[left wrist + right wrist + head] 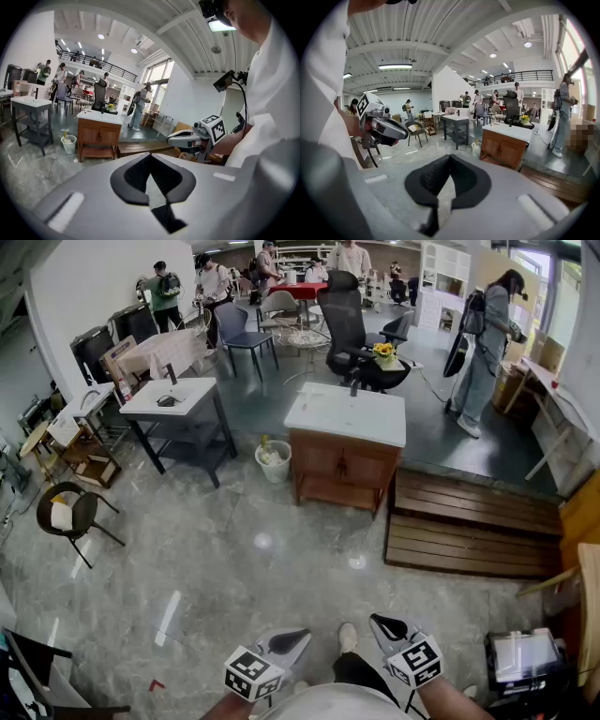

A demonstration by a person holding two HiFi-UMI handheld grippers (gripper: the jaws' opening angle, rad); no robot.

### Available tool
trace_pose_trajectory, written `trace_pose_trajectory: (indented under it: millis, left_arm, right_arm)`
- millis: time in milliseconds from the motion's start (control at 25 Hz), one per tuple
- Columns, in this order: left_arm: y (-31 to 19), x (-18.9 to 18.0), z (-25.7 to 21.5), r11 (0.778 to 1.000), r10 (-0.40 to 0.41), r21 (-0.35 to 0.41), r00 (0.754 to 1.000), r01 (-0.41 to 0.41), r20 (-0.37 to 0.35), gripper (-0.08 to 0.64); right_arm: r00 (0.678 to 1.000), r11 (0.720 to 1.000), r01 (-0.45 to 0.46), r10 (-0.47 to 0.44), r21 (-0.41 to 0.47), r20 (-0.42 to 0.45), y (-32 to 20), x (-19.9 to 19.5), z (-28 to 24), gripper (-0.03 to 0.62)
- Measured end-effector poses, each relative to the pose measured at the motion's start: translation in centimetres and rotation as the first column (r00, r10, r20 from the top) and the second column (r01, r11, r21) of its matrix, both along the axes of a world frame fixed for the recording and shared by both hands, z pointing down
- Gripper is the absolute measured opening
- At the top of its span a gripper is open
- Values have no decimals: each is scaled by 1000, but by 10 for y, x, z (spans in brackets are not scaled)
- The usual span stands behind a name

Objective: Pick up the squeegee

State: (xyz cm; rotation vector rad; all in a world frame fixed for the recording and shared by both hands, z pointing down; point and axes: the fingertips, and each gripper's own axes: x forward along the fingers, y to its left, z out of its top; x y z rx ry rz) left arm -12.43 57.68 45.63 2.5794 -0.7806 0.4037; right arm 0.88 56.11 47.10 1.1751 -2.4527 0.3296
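Picking out the squeegee is not possible from this distance: a small dark thing [169,401] lies on the white basin top of a grey surface [199,390] at far left, too small to name, and it sits well apart from both tongs. Nearer the middle stands a wooden cabinet [342,470] with a white surface [345,416] on top, a white bucket [274,463] just beside its left end and a low wooden platform [469,521] to its right. Grey marble floor [234,559] stretches between that furniture and the person, whose shoe [348,637] shows between the two tools. The left tongs [298,637] and right tongs [382,622] are held low and close to the body, side by side, tips angled down over the floor, each pair pressed together with nothing between them
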Motion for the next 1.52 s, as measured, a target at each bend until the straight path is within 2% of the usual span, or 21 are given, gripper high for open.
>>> trace_pose_trajectory:
  millis: [160,280,520,680,960,1080,1320,1520]
  left_arm:
    - [-47,33,-1,1000,14,-4,1000,-14,-12,6]
    - [-90,64,-1,1000,13,4,1000,-13,14,6]
    - [-176,115,-20,997,-41,60,998,39,37,6]
    - [-221,131,-31,994,-89,72,995,86,34,37]
    - [-274,128,-21,987,-153,49,988,152,27,69]
    - [-308,121,-17,985,-165,55,986,164,24,74]
    - [-411,99,0,984,-168,68,986,167,1,100]
    - [-513,64,-7,982,-173,69,985,173,-4,114]
  right_arm:
    - [1000,1000,-11,10,14,12,-55,30,2,3]
    - [1000,1000,-9,8,18,21,-102,60,1,3]
    - [999,997,32,-32,72,-4,-180,116,-9,13]
    - [999,998,39,-39,54,6,-217,143,-9,39]
    - [1000,999,17,-18,48,21,-267,151,1,80]
    - [1000,999,15,-15,35,1,-296,145,6,101]
    - [999,1000,0,1,30,-45,-388,127,16,103]
    - [996,998,-37,41,56,-74,-476,97,-8,103]
